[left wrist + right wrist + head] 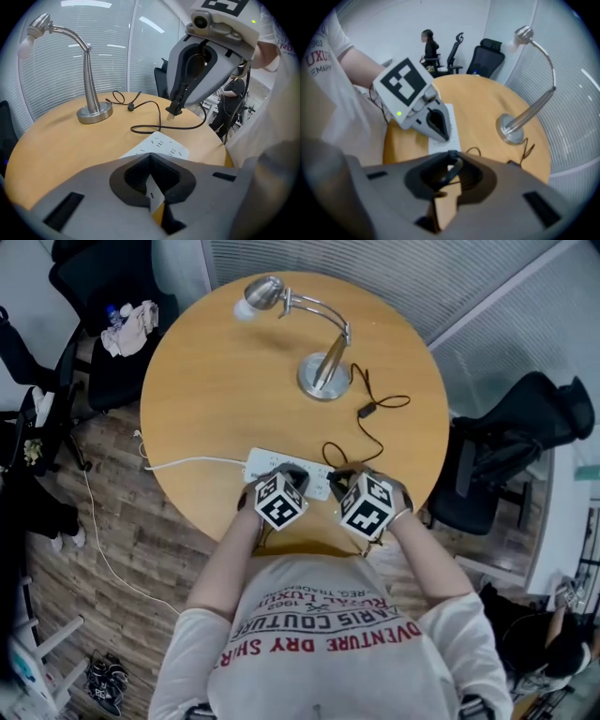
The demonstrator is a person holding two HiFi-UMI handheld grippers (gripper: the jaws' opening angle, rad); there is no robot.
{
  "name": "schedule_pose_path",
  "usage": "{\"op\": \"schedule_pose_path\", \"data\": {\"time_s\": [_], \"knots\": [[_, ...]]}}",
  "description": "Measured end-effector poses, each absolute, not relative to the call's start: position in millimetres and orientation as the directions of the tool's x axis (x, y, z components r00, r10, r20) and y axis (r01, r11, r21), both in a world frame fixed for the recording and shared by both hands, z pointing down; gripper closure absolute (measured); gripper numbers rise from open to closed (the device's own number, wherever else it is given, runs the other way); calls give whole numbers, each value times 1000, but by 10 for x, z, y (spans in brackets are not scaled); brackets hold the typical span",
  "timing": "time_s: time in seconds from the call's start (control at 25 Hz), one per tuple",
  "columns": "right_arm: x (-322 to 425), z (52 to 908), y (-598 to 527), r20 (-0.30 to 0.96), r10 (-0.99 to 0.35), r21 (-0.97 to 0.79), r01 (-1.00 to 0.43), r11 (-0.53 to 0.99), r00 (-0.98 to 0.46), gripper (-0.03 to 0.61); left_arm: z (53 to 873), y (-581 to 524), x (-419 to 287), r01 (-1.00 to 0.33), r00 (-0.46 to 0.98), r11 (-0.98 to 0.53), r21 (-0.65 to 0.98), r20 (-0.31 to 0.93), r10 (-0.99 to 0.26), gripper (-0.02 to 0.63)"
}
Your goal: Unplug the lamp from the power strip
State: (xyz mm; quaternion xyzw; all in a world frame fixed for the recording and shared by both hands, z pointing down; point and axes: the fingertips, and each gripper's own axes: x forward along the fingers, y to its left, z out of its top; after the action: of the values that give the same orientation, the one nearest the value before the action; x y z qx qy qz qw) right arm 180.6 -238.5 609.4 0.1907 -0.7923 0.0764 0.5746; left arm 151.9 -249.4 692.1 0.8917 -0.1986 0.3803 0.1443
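Plug (pixel 174 112) between right gripper (pixel 450 159) jaws, clear of power strip (pixel 161 143)

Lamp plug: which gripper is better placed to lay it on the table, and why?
Right. The right gripper clamps the plug above the power strip; the left gripper is shut, over the strip.
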Motion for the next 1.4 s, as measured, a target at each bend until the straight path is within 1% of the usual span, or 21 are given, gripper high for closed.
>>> {"op": "schedule_pose_path", "data": {"time_s": [0.12, 0.28, 0.48, 0.68, 0.88, 1.0, 1.08, 1.16, 1.24, 1.4], "knots": [[1789, 5966, -2405, 897, -277, 84, -483, 871, -343, 508, 6894, -2526, 1504, -480, 651, -867, 133, 717, -250, 586], [1743, 5702, -2425, 818, -372, 45, -595, 803, -439, 506, 6679, -2597, 1426, -541, 702, -817, 202, 644, -305, 586], [1730, 5377, -2509, 716, -511, 77, -673, 735, -475, 507, 6166, -2739, 1266, -565, 715, -816, 124, 566, -409, 586], [1766, 5015, -2684, 557, -659, 72, -761, 645, -506, 506, 5442, -2903, 1135, -611, 728, -789, 71, 442, -524, 586], [1811, 4651, -2770, 356, -767, 35, -813, 581, -534, 506, 4838, -3015, 930, -670, 712, -741, 41, 320, -625, 586], [1841, 4492, -2774, 263, -807, 38, -830, 557, -529, 506, 4538, -3022, 816, -690, 715, -721, 62, 213, -665, 586], [1869, 4432, -2765, 230, -825, 24, -844, 536, -517, 506, 4355, -2998, 734, -699, 715, -711, 83, 115, -689, 586], [1881, 4395, -2756, 206, -836, 9, -853, 522, -509, 506, 4244, -2973, 635, -718, 695, -693, 66, 47, -717, 586], [1881, 4374, -2748, 186, -842, 5, -856, 517, -507, 506, 4215, -2959, 575, -731, 682, -681, 43, 26, -731, 586], [1902, 4343, -2732, 165, -856, 6, -867, 498, -491, 506, 4228, -2928, 570, -724, 689, -687, 60, 24, -725, 586]]}}
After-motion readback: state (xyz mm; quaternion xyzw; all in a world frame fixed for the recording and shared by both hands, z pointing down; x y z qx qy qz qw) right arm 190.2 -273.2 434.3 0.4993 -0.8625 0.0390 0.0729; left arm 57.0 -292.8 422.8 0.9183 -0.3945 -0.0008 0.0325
